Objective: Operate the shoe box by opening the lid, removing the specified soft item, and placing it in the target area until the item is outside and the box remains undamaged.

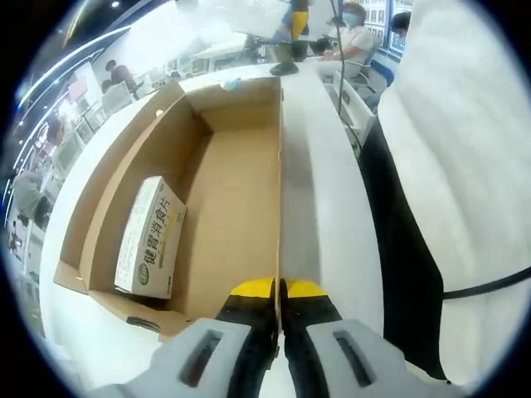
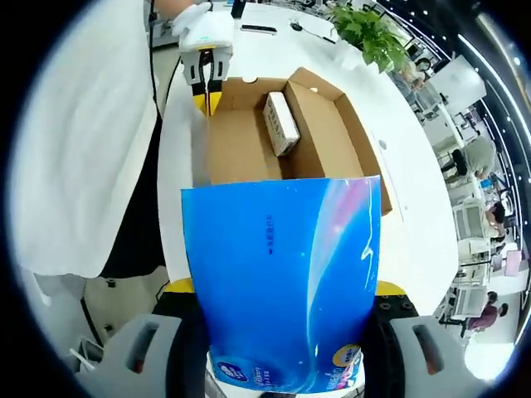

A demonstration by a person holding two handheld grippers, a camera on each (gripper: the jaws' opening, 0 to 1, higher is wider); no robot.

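An open brown cardboard shoe box (image 1: pixel 236 215) lies on a white table (image 1: pixel 319 207). Inside it, against the left wall, rests a small white and yellow carton (image 1: pixel 151 238). My left gripper (image 1: pixel 280 290) is shut on the top edge of the box's right wall (image 1: pixel 280 166). In the right gripper view, a soft blue plastic pack (image 2: pixel 282 282) hangs between the jaws of my right gripper (image 2: pixel 284 287), which is shut on it. The pack is held above the near end of the box (image 2: pixel 241 145). The left gripper (image 2: pixel 207 87) shows at the far wall, with the carton (image 2: pixel 280 123) beside it.
The box's lid flap (image 2: pixel 348 133) folds outward on one long side. A person in white clothing (image 1: pixel 465 166) stands close against the table edge. A green plant (image 2: pixel 369 33) sits at the far end of the table (image 2: pixel 415 215). People sit at desks beyond.
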